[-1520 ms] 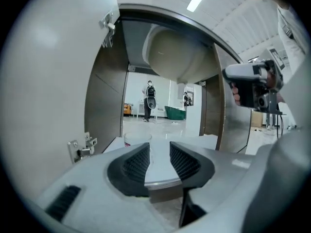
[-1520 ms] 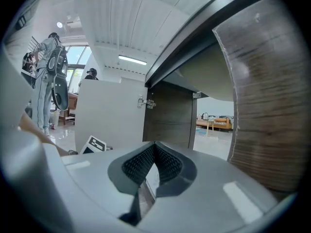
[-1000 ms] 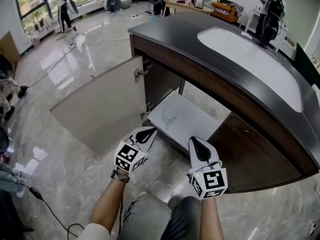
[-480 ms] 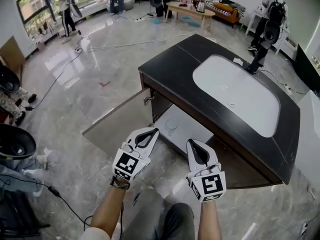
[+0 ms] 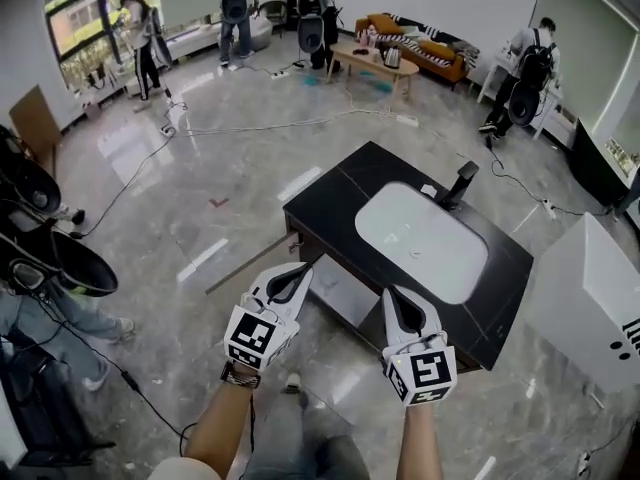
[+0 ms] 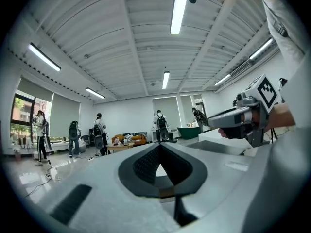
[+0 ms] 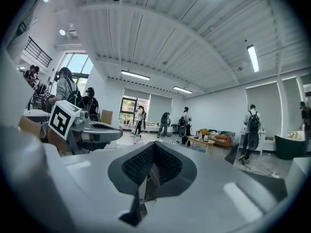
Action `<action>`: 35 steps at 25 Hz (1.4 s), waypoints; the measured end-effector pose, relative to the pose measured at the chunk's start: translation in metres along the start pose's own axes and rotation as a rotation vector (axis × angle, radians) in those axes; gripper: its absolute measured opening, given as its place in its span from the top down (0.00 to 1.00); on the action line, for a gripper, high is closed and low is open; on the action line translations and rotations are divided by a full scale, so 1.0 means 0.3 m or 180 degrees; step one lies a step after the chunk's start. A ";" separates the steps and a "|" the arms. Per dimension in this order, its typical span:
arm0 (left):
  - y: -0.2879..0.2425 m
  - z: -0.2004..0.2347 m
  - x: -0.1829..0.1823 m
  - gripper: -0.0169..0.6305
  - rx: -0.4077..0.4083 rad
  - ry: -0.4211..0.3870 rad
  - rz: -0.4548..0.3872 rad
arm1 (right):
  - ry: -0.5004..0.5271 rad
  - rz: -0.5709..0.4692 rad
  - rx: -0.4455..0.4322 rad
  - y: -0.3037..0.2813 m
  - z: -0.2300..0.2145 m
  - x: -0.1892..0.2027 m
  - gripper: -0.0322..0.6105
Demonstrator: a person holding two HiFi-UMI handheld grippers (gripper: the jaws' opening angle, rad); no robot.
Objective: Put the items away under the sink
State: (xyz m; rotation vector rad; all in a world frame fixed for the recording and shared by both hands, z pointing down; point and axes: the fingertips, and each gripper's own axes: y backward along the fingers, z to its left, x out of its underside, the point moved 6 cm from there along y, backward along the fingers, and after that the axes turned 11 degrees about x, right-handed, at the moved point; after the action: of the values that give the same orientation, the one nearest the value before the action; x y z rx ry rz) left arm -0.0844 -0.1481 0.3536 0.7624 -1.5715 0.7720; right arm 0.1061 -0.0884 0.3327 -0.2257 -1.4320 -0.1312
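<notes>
1. The left gripper (image 5: 292,278) is fully closed. Its own view shows the two pads pressed together with nothing between them, looking out level across the room.
2. The right gripper (image 5: 398,308) is the same: jaws together, nothing held, pointing almost level.
3. In the head view both grippers are held side by side at 6 o'clock. They are well above the floor (image 5: 180,218) and clear of everything.
4. The sink (image 5: 420,243) sits in a dark counter (image 5: 325,196) at about 1 o'clock from the grippers. Its tap (image 5: 458,182) is at the basin's far edge.
5. The cupboard door (image 5: 245,266) stands open, swung out toward 9 o'clock from the counter's near corner. A strip of the pale shelf (image 5: 345,290) under the sink shows between the two grippers.
6. No item is carried, and none lies on the floor near the cupboard. The items are probably already on that shelf, but from this height the strip is too small to show what it holds.
7. As a judgement, the putting away looks done or nearly so. Closing the open door seems to be what is left.
</notes>
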 end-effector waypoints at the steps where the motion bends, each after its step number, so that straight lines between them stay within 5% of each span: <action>1: 0.020 -0.021 -0.086 0.97 -0.0012 -0.0011 -0.0032 | 0.0021 -0.0006 -0.0001 0.038 -0.008 -0.070 0.94; 6: 0.115 -0.131 -0.416 0.97 -0.0042 -0.0084 -0.0222 | 0.0107 -0.0082 0.0024 0.213 -0.046 -0.343 0.94; 13: 0.194 -0.277 -0.633 0.97 -0.0042 -0.0159 -0.0261 | 0.0095 -0.0177 0.0039 0.377 -0.055 -0.516 0.94; 35: 0.329 -0.478 -0.779 0.97 -0.0150 -0.0354 -0.0285 | 0.0270 -0.0309 -0.0119 0.567 0.021 -0.626 0.94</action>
State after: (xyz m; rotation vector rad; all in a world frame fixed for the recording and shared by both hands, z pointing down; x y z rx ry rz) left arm -0.0568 0.0388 0.1318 0.8473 -1.6376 0.6344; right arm 0.1127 0.0697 0.1347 -0.1793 -1.3572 -0.2446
